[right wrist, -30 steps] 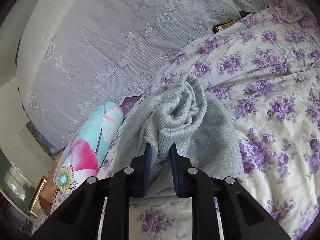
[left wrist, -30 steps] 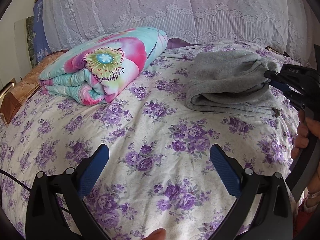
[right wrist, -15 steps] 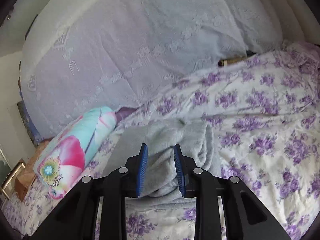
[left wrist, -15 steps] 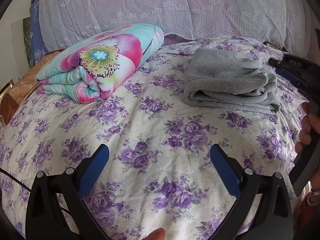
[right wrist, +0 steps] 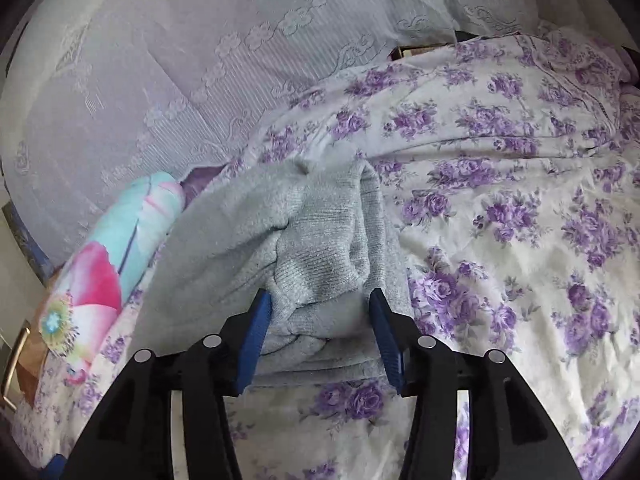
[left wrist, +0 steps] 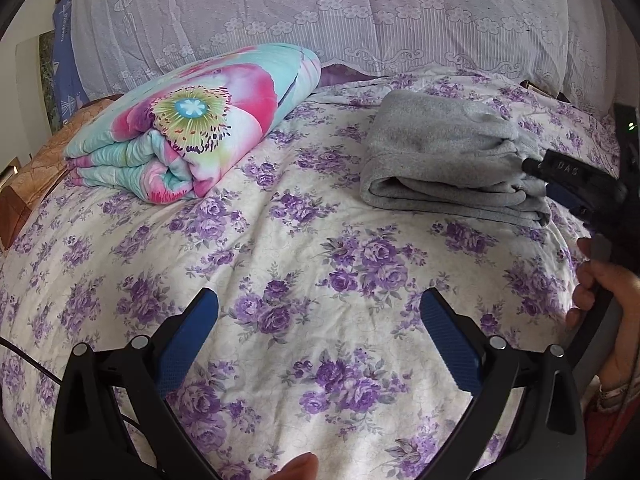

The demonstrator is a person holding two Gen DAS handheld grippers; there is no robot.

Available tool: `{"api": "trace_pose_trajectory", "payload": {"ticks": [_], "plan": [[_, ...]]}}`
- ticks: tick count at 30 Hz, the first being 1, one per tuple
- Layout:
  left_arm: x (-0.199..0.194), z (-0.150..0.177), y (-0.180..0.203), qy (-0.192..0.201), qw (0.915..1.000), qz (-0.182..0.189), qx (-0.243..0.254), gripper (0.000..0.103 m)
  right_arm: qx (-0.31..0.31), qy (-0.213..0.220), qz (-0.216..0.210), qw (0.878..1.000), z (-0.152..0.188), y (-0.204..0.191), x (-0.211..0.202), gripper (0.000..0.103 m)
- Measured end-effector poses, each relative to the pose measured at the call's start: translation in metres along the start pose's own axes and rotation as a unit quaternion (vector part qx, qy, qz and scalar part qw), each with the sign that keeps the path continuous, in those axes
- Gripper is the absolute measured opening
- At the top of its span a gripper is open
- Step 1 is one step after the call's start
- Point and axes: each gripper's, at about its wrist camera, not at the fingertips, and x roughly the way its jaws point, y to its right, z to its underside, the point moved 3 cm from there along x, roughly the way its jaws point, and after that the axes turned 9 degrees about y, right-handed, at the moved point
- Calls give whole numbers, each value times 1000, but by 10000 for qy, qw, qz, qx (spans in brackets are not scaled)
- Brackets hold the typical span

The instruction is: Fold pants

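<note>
Centrally, folded grey knit pants (right wrist: 304,248) lie on purple-flowered bedspread (left wrist: 320,264); right gripper (right wrist: 320,304) jaws, just opening, straddle cuff bunch, pads apart; left gripper (left wrist: 320,312) spread wide, empty.

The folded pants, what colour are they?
Plain grey pants, clearest in the left wrist view.

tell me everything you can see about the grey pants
The pants are grey, soft and fleecy-looking, with a ribbed knit band bunched at the end nearest the right gripper. They lie folded into a thick stack of layers on the floral bedspread, apart from the rolled quilt. The gripper's jaws have just been opening; the ribbed end sits between the blue pads, seemingly no longer pinched.
</note>
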Motion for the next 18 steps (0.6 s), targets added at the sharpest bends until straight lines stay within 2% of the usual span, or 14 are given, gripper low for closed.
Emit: {"api": "trace_pose_trajectory", "payload": {"ticks": [1, 4, 7, 11, 14, 18], "plan": [[-1, -1, 0, -8, 10000, 35, -23, 99, -47, 197, -133, 9997, -5, -6, -18, 53], [-6, -3, 0, -21, 9998, 176, -112, 99, -519, 427, -267, 9974, -6, -23, -65, 76], [-17, -7, 0, 57, 9993, 294, -205, 99, -908, 491, -182, 9945, 6, -28, -107, 77], [-38, -10, 6, 229, 9984, 462, -242, 99, -966, 623, -223, 9931, 15, -26, -162, 85], [-57, -11, 16, 418, 9976, 540, -86, 99, -1072, 999, -215, 9890, 14, -33, -204, 94], [-84, -10, 23, 730, 9957, 558, 112, 99, -1539, 1512, -89, 9764, 12, -47, -242, 99]]}}
